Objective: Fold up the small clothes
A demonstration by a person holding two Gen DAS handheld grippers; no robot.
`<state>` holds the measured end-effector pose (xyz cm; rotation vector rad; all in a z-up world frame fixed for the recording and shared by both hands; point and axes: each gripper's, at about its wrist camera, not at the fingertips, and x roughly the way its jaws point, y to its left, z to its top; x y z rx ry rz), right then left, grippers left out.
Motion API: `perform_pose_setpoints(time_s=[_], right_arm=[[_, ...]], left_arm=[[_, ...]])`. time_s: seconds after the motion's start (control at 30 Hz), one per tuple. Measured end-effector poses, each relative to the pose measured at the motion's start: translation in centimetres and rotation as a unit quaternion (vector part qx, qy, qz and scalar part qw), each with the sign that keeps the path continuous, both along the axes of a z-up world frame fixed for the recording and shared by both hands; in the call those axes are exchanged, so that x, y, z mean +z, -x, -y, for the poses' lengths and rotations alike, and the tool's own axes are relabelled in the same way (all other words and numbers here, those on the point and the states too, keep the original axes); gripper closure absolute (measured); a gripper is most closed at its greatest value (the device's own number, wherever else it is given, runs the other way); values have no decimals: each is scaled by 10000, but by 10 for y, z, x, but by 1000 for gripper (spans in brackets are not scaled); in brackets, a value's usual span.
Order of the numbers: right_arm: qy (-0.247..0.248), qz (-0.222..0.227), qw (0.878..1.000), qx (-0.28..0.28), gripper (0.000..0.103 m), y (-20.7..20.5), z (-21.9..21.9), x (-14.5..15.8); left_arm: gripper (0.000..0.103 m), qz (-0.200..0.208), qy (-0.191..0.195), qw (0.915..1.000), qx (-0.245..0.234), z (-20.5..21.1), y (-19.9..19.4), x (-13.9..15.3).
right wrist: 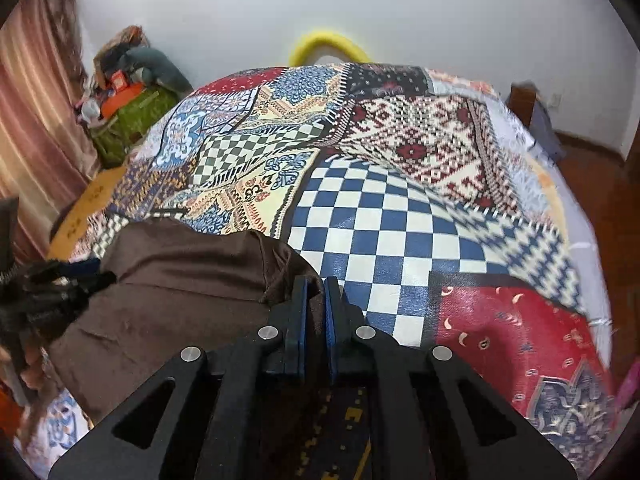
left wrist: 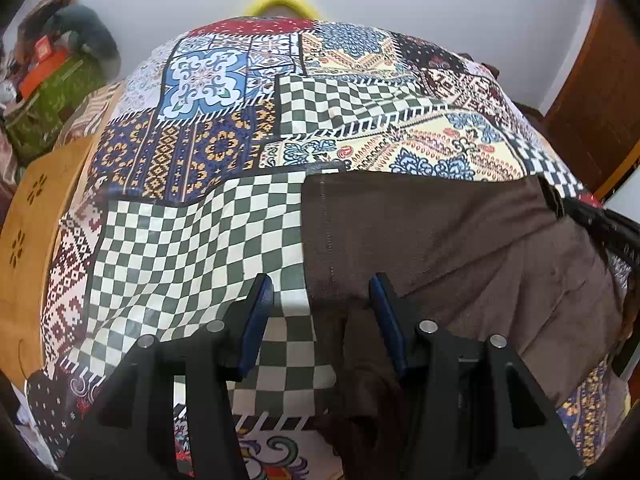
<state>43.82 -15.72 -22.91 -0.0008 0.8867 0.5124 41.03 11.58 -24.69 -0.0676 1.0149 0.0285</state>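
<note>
A brown garment (left wrist: 460, 248) lies on the patchwork bedspread (left wrist: 192, 240), spread to the right in the left wrist view. My left gripper (left wrist: 320, 292) is open, its jaws apart over the garment's left hemmed edge, with brown cloth bunched between and below them. In the right wrist view the same brown garment (right wrist: 172, 292) lies at the left. My right gripper (right wrist: 315, 296) is shut on its right edge, brown cloth pinched between the blue pads (right wrist: 329, 320). The left gripper (right wrist: 44, 292) shows at the far left.
The patchwork bedspread (right wrist: 400, 220) covers the bed. A wooden side table (left wrist: 28, 240) stands at the left. A green box with clutter (right wrist: 128, 116) sits by the wall. A yellow ring (right wrist: 328, 46) is beyond the bed. A wooden door (left wrist: 592, 100) is at the right.
</note>
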Motion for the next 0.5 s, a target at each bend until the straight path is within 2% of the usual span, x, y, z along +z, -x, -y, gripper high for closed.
perform_pose_setpoints(time_s=[0.13,0.23,0.27,0.33,0.4,0.47,0.5], right_arm=[[113,184,9997,100,93,15,4,20],[32,367,9993,89,74,30,10,37],[-53,426,9990,104,65,38,13,44],[-95,497,9987,90,53,49,16,53],[-158,561,9983,82,38,62,17,59],[-231,492,9985,51,29,72,19,57],[-242,443,9987,41,29,74,19,54]], left_arm=[[53,509,403,9975,-267,-1,21,39],[51,541,408,9974,-243,-1,27,61],[49,523,456,9973,-234,-3,29,65],[41,449,520,9974,-212,-5,32,67],[39,349,542,9977,-199,-6,35,62],[39,195,619,9977,-211,-6,36,53],[39,55,728,9971,-211,-6,36,44]])
